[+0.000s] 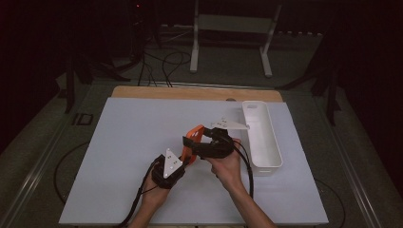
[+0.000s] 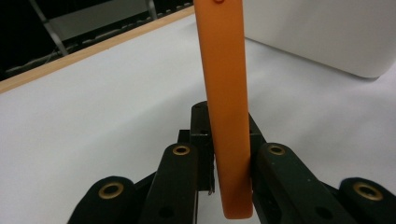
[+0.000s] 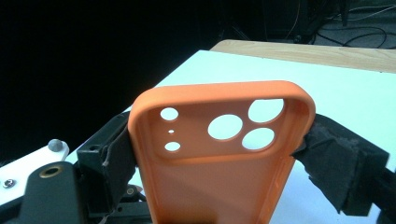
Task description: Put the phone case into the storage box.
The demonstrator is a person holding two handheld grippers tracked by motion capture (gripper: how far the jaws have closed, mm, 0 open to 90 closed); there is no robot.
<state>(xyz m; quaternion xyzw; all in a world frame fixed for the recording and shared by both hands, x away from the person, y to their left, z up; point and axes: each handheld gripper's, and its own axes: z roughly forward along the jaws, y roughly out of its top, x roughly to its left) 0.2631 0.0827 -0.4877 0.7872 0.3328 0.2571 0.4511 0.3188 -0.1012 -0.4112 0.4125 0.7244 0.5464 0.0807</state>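
Phone case (image 3: 219, 168), orange and seemingly of soft rubbery plastic, is held clear of the white table (image 1: 123, 142), just to the left of the white bin (image 1: 260, 137), with both grippers upon it. It is judged to be light and flexible, so that its thin walls are likely to bow under a hard squeeze, while the matt surface should not slide readily against padded jaws. The long side edges are judged the best place to be taken hold of, since the back panel is weakened by the camera cut-outs near the top end.

The right gripper (image 3: 219, 149) is spread wide across the case, its padded jaws pressed against the two long edges. The left gripper (image 2: 229, 158) is nearly pressed together, the thin edge of the case being pinched between its jaws.

In the high view the case is largely covered by the grippers and hands, so only a strip of orange can be made out there. The lower end of the case is cut off in the right gripper view, and its top end in the left gripper view. The inside of the bin cannot be judged fully, and the room beyond the table is too dark to be read
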